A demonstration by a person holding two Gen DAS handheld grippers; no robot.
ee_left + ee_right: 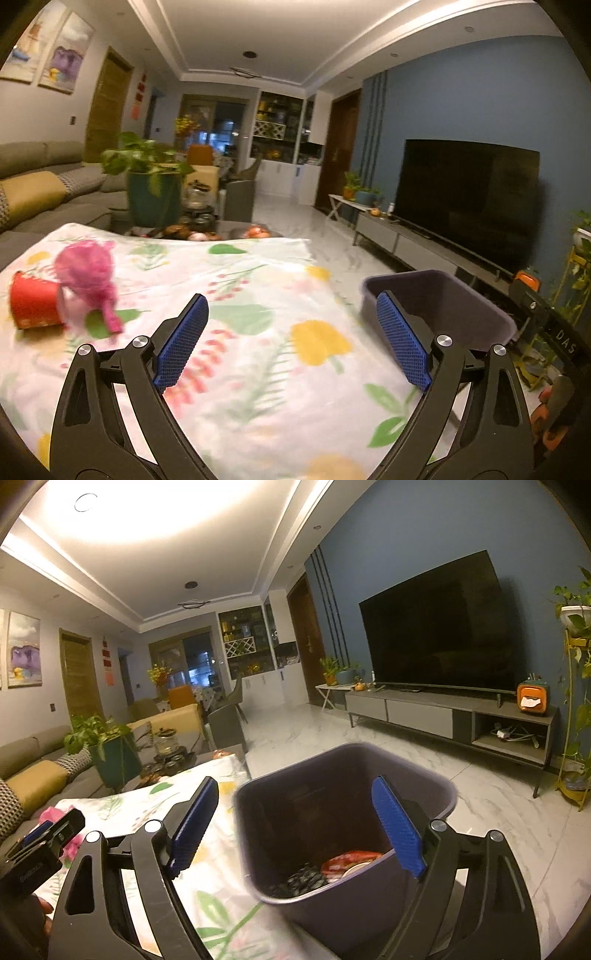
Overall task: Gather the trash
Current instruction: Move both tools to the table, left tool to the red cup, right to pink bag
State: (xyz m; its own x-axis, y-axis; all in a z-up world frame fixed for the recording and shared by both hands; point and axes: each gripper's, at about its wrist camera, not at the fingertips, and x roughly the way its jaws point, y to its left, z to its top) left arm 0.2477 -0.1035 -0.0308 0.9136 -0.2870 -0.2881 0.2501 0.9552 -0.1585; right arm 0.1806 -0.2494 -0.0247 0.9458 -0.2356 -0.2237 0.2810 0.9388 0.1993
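Note:
A red paper cup lies on its side at the left of the floral tablecloth, with a crumpled pink net against it. My left gripper hovers open over the cloth, nothing between its blue pads. A dark grey trash bin stands at the table's right edge. In the right wrist view my right gripper is open just above the bin, which holds a red wrapper and dark scraps. The left gripper shows at the far left.
A potted plant and a tea tray with jars stand at the table's far end. A sofa runs along the left. A TV on a low console lines the blue wall, across white marble floor.

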